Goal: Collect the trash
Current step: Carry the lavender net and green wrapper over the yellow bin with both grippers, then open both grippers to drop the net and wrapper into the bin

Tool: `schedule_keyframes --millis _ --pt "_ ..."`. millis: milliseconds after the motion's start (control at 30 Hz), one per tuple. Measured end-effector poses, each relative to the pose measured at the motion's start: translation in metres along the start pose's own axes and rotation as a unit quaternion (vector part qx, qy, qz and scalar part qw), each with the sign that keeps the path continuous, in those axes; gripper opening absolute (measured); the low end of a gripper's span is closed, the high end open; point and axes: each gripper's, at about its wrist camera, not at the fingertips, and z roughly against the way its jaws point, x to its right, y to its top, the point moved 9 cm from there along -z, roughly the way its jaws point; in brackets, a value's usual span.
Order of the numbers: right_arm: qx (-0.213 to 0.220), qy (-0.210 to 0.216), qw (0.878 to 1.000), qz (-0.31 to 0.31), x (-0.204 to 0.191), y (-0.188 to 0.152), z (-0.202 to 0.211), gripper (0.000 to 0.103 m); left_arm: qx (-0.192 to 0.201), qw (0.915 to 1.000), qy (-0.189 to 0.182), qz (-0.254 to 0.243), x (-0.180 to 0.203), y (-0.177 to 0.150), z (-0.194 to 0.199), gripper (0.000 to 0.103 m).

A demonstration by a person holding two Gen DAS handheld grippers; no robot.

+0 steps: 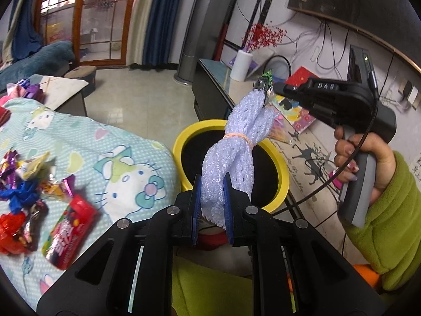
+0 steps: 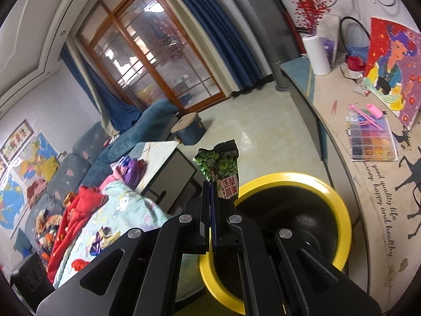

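The left gripper point(image 1: 212, 205) pinches the near end of a bundle of white foam netting point(image 1: 236, 142), tied with a rubber band, which hangs over the black mouth of the yellow bin point(image 1: 282, 169). The right gripper point(image 2: 212, 197) is pressed together on a green snack wrapper point(image 2: 219, 168), at about ten o'clock of the bin's rim in its own view. To do this step well, I judge each piece should be centred over the opening before the fingers spread, netting first, since it is long and could catch the rim. More wrappers point(image 1: 39, 184) lie on the blanket point(image 1: 126, 152) at nine o'clock.
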Motion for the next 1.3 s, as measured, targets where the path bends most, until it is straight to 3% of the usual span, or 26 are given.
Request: schedule_keyframes --millis 267,767,1133,1200,1300 --pt "-0.005 -0.015 1.0 -0.024 0.032 0.007 -0.002 0.001 -0.027 0.9996 -0.002 -0.012 0.01 -0.004 -0.031 0.01" --pt "-0.05 -0.026 0.997 -0.053 0.056 -0.016 -0.026 0.001 -0.094 0.9938 -0.018 -0.056 0.043 -0.031 -0.083 0.01" --pt "-0.084 -0.035 0.993 -0.072 0.067 -0.03 -0.042 0.002 -0.1 0.9932 -0.017 -0.058 0.044 -0.026 -0.102 0.01" --pt "-0.084 -0.039 0.993 -0.075 0.07 -0.03 -0.042 0.005 -0.095 0.9939 -0.02 -0.051 0.045 -0.024 -0.102 0.011" --pt "-0.082 -0.041 0.993 -0.077 0.073 -0.029 -0.041 0.019 -0.087 0.9948 -0.024 -0.048 0.044 -0.02 -0.102 0.017"
